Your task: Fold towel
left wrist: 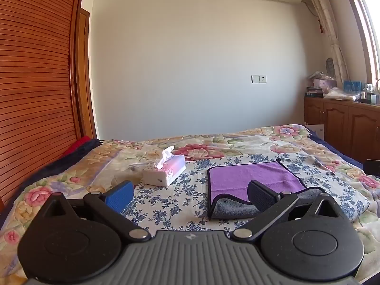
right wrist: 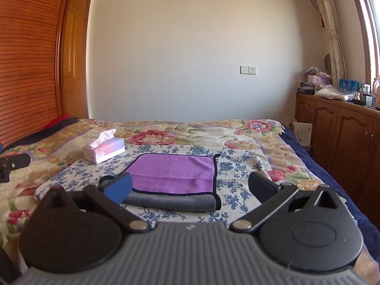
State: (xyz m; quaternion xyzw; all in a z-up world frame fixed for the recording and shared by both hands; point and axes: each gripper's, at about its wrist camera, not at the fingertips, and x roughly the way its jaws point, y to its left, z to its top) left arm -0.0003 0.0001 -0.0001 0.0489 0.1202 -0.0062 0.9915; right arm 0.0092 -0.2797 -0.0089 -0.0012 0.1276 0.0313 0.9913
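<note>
**Black tongs held wide above a folded purple towel**

Black plastic, grey-ribbed at the base, the left gripper (left wrist: 190,193) is held level and low over the bed, its fingers spread wide and empty. The right gripper (right wrist: 190,187) sits in the same level pose, also spread wide, holding nothing. Just beyond both lies the purple microfibre towel with grey underside and dark edging (right wrist: 174,172), folded over on a blue-flowered white cloth (right wrist: 235,166). Further left stands a white-and-pink tissue box (left wrist: 165,172). Beneath spreads the floral quilt (right wrist: 166,130), with wooden cabinets (right wrist: 332,128) along the window wall.
</note>
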